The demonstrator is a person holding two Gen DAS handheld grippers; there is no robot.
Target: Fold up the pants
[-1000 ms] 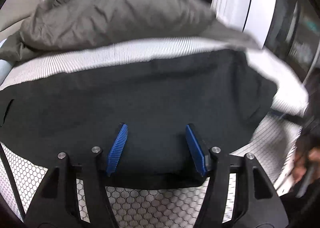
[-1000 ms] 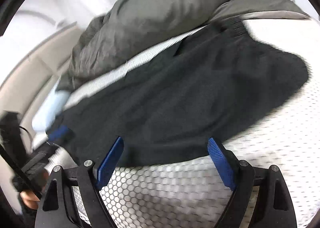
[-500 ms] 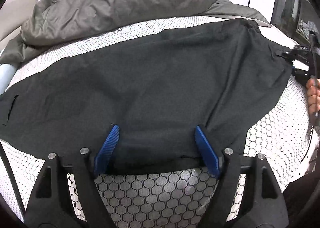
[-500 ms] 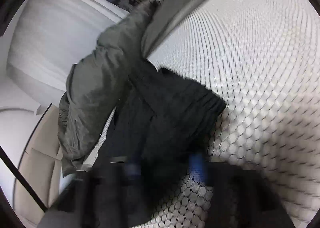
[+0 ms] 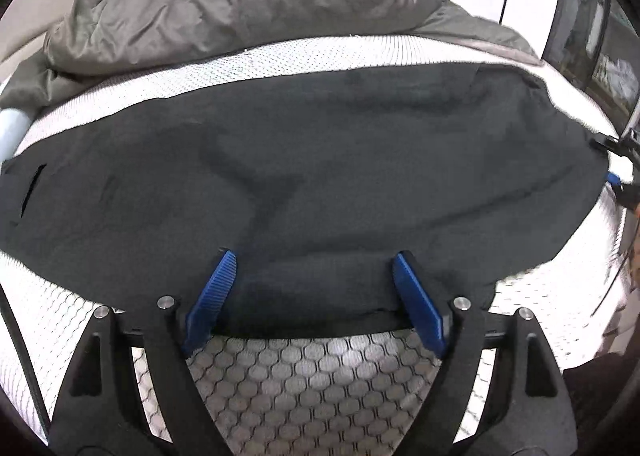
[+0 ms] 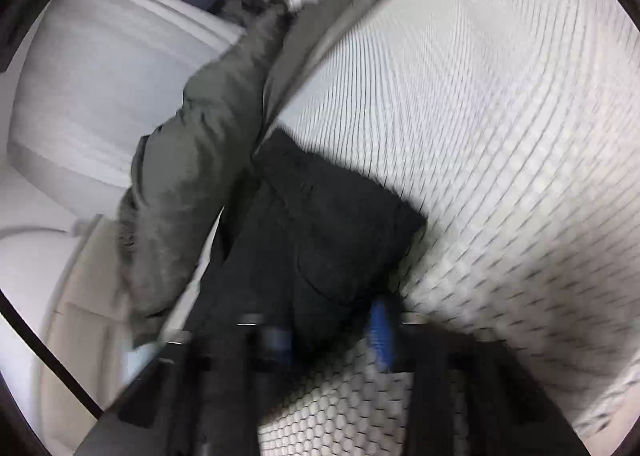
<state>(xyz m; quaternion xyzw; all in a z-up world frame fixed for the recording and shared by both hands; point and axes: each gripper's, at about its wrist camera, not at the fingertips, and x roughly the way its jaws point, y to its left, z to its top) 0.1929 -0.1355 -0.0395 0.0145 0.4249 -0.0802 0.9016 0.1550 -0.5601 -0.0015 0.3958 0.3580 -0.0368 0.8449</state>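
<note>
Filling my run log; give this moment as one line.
pants: spread on mattress | left gripper: open at near hem | right gripper: blurred, at pants end

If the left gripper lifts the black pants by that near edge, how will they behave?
Probably floppy: the pants lie flat with soft creases, so they would drape from the left gripper. Likely light, being thin. They may drag on the textured mattress.
</note>
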